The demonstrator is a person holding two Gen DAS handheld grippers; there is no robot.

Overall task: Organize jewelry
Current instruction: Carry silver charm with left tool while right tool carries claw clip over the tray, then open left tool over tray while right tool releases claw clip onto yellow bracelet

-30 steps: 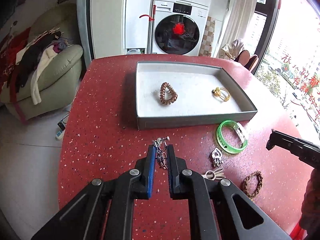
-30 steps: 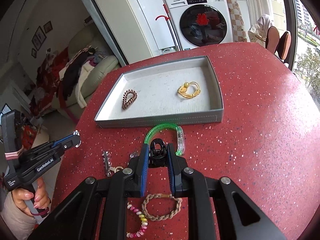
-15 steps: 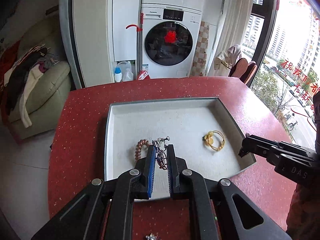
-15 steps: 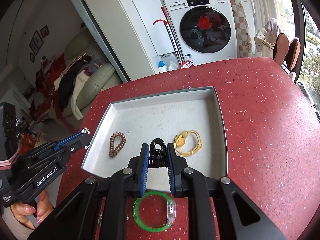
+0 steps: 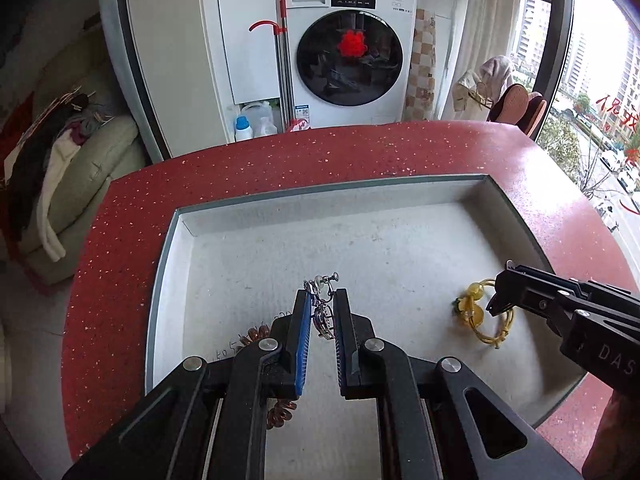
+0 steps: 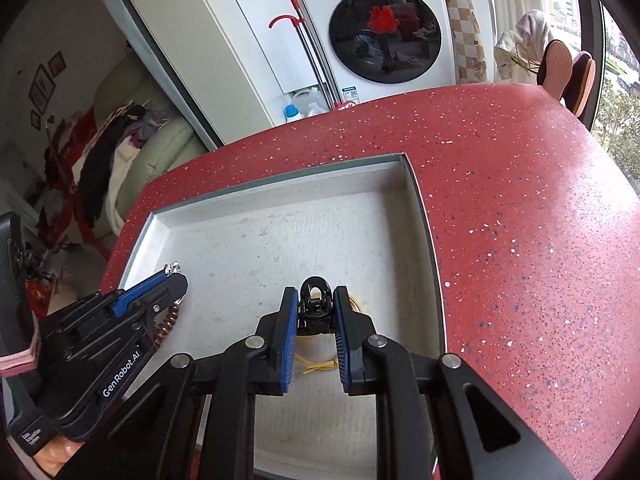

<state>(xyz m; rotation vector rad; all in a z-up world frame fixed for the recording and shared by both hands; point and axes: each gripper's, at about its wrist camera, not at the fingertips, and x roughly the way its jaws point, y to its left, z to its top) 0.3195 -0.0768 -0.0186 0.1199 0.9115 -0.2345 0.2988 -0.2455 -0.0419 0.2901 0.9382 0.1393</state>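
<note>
Jewelry in left gripper: silver earring [image 5: 322, 304], clip end poking past the tips, dangling part between the blue pads.
Left gripper [image 5: 320, 312]: jaws nearly together, pinching the silver earring; held over the tray, above its near-left part.
Right gripper [image 6: 316, 312]: jaws narrowed onto a small black clip [image 6: 316, 300], which sits between the pads at the tips; also over the tray, near its right wall.
Tray [image 5: 248, 216]: grey, shallow, rectangular, pale speckled floor, resting on the red speckled surface [image 6: 520, 200].
In tray, left: brown coil hair tie [image 5: 280, 412], mostly hidden under the left gripper; a bit of it shows beside that gripper's tip in the right wrist view.
In tray, right: yellow cord loop with a bead [image 5: 480, 316], lying flat, right below the right gripper's tips; cannot tell if touching.
Gap between grippers: side by side over the tray, apart, not touching.
Background: white washing machine [image 5: 352, 52] with a red decoration on the door, detergent bottles at its foot, green sofa [image 5: 80, 168] piled with clothes at left.
</note>
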